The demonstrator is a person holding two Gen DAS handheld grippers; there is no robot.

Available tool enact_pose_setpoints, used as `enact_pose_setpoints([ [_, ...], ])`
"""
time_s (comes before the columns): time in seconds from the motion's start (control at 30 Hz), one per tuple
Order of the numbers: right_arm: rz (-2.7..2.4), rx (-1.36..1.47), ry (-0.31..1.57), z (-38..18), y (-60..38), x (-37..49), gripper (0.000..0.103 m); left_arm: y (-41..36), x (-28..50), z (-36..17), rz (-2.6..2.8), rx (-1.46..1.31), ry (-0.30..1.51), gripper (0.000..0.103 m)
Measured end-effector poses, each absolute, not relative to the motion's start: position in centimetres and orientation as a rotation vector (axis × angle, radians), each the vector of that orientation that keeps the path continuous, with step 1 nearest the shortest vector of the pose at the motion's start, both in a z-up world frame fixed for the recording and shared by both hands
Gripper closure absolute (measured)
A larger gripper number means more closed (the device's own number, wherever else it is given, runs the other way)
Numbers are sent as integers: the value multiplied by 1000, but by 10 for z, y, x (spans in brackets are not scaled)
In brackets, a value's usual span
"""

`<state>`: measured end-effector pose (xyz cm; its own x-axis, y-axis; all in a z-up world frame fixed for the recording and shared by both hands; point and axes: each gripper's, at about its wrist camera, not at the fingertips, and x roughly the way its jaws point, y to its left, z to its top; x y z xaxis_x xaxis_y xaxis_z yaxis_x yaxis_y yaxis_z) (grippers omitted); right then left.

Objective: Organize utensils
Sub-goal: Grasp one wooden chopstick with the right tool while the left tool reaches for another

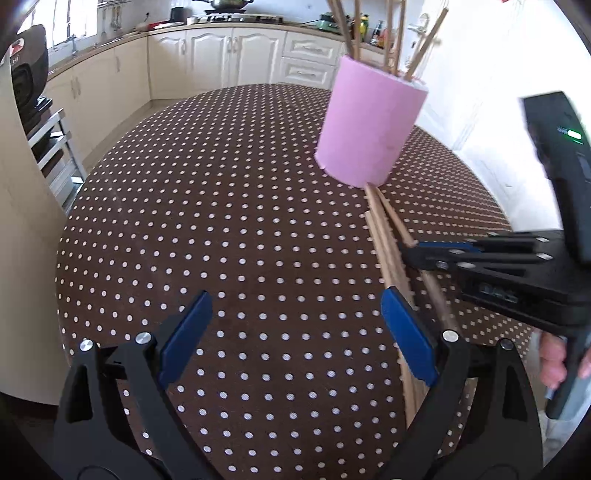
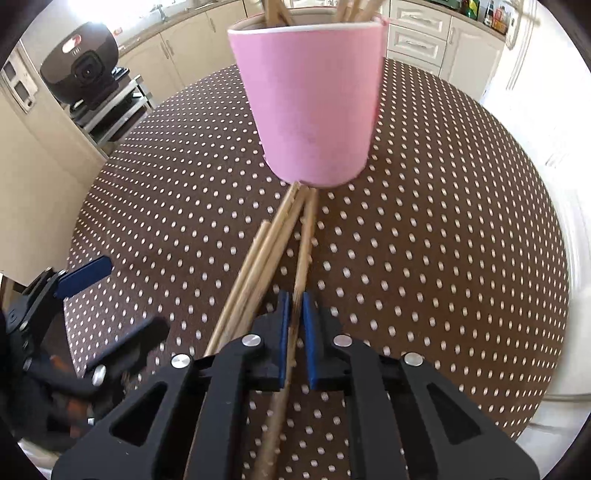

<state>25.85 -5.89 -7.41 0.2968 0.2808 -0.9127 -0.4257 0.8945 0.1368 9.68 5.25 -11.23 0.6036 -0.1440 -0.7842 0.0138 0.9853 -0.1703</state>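
The right gripper (image 2: 293, 332) has its fingers (image 2: 282, 332) drawn narrow around a single wooden chopstick (image 2: 304, 243), one blue pad on each side of the stick. That chopstick runs forward from between the fingers toward the base of the pink cup (image 2: 308, 99), which stands upright straight ahead of them on the counter (image 2: 461, 229) with its brown, white-dotted cloth. Whether the held stick is lifted off the cloth cannot be told.

Just left of the right fingers lies a bundle of loose chopsticks (image 2: 255, 266), side by side on the cloth, their far ends meeting the gripped stick close to the foot of the cup. More chopsticks (image 2: 275, 13) stand inside the cup, leaning against its rim.

The left gripper (image 1: 295, 339) hovers over the cloth with its fingers (image 1: 186, 339) spread wide and nothing between them. From its camera the cup (image 1: 369, 125) stands ahead and to the right of the fingers, and the loose chopsticks (image 1: 388, 254) run from the cup's base back past the right-hand finger. The right gripper (image 1: 412, 253) comes in from the right side there, its tips closed at the sticks, with a hand (image 1: 554, 360) visible on its handle.
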Motion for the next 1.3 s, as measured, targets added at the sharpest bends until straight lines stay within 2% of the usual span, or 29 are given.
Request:
enact_pose_setpoints([
  [0.37, 395, -112, 1123, -74, -84, 216, 98, 26, 119, -117, -110, -117, 943, 12],
  [0.93, 372, 19, 1087, -73, -111, 234, 99, -5, 149, -127, -70, -36, 965, 12],
  [1.3, 365, 27, 1056, -70, -112, 235, 99, -19, 179, -126, -60, 8, 1047, 12],
])
